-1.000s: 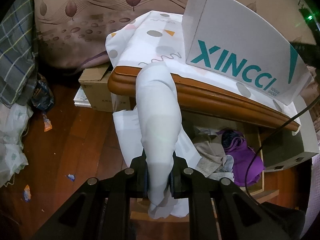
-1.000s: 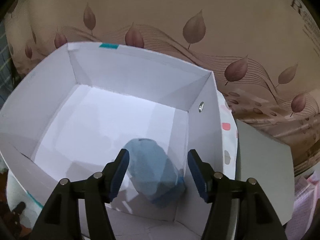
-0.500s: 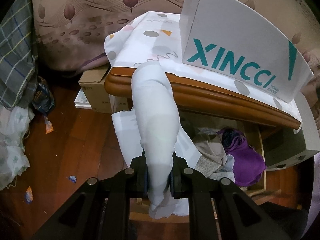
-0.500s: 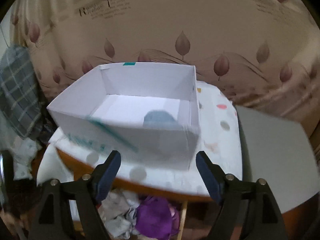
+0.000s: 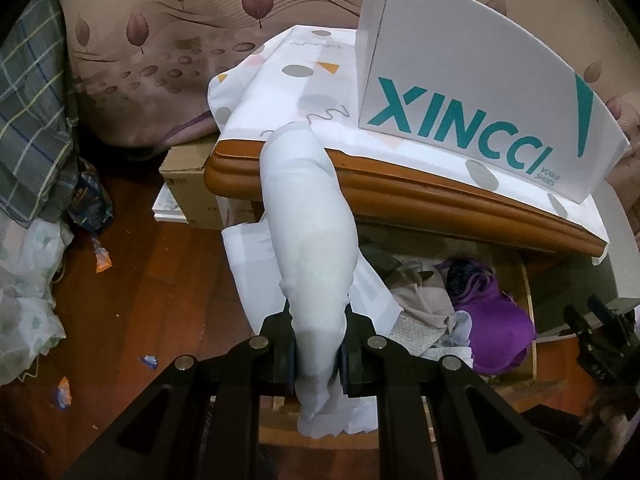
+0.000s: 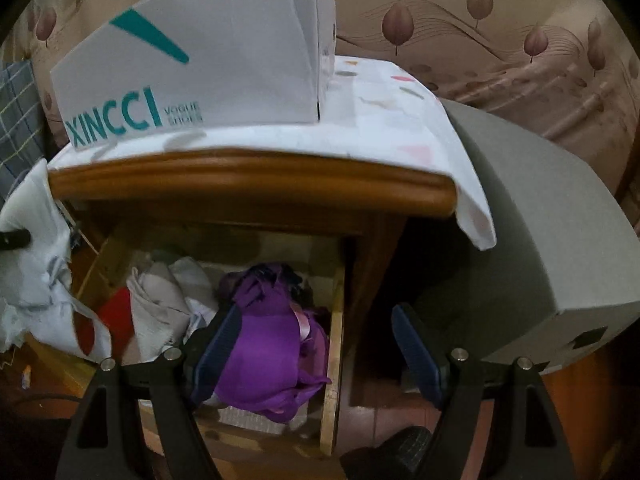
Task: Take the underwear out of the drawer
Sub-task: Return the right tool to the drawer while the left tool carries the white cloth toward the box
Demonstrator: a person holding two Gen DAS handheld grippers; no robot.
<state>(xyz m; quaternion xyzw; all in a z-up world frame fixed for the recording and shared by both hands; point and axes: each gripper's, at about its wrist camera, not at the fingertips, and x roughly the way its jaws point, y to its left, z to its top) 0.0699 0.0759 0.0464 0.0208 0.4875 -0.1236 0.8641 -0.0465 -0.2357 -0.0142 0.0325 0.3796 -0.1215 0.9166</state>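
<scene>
Purple underwear (image 6: pixel 268 344) is our next target: it sits at the right end of the open drawer (image 6: pixel 334 344), against the wooden side wall, bunched beside a beige garment (image 6: pixel 160 300) and a bit of red fabric (image 6: pixel 114 312).

What changed: a second ago our right gripper (image 6: pixel 316 352) was up over the white XINCCI shoebox (image 6: pixel 192 64) with a blue item lying inside it between the jaws. Now it has dropped in front of the nightstand and looks down into the drawer. Jaws are spread wide, nothing between the pads, and the purple piece lies just past the left finger. We read that as: blue piece delivered, right hand on its way back for the next pick.

Left gripper (image 5: pixel 318 354) hasn't moved. It's pressed tight on a rolled pale-blue cloth (image 5: pixel 308 232), which runs up from the jaws to the nightstand edge (image 5: pixel 400 192). Looks like it's holding the hanging patterned cover (image 5: pixel 320 76) out of the drawer opening, though we can't confirm that.

Implications:
- Task is partway; at least the purple item is still in the drawer, and we can't tell which of the other pieces count as underwear.
- Next move probably needs the right jaws centred over the purple bundle, since it's offset to the left of them now.
- Risk: the drawer's side wall is right there, so a finger could catch the wood.
</scene>
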